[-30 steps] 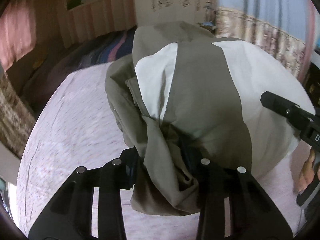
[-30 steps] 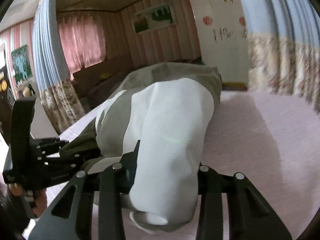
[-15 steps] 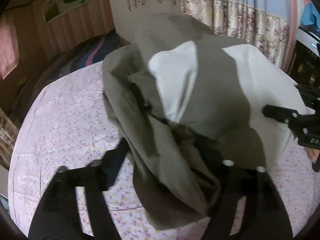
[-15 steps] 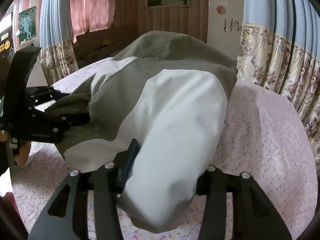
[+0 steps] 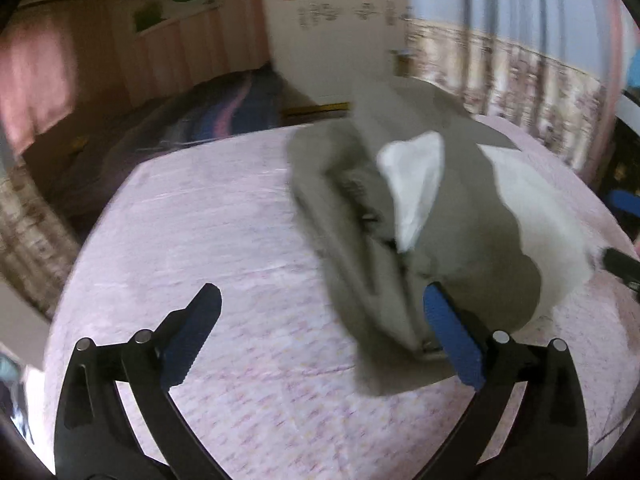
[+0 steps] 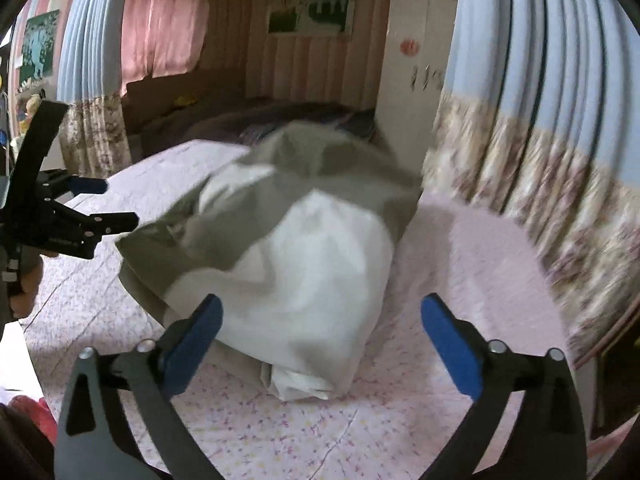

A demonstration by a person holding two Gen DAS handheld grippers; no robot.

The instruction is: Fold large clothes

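Garment (image 5: 460, 240): olive-grey with white panels, lying in a loose bundle on the bed (image 5: 224, 216), which is covered by a pink sheet with a small floral print. Left wrist view: the bundle occupies the right half of the bed surface, its far end close to the far edge, its near end short of the near edge; the left half of the sheet is bare. A white flap stands up near the top of the heap, and a second white panel drapes down its right side. Right wrist view: the garment (image 6: 304, 240) shows a rounded white end nearest the camera, resting on the sheet (image 6: 472, 264), with olive fabric behind and to the left of it. Left gripper (image 5: 320, 332): jaws opening and spread wide; a fold of olive cloth lies between them, against the right finger, but the pads do not press on it, so the garment is released. Right gripper (image 6: 320, 336): jaws opening, likewise spread wide; the white end sits between the fingers, close to the left pad, not clamped. In the right wrist view the left gripper (image 6: 100, 208) appears at the left edge, beside the olive end of the bundle, with part of a hand (image 6: 28, 284) below it. Both frames are motion-blurred. No containers visible. Floral curtains (image 6: 560, 208) hang past the bed's right edge.
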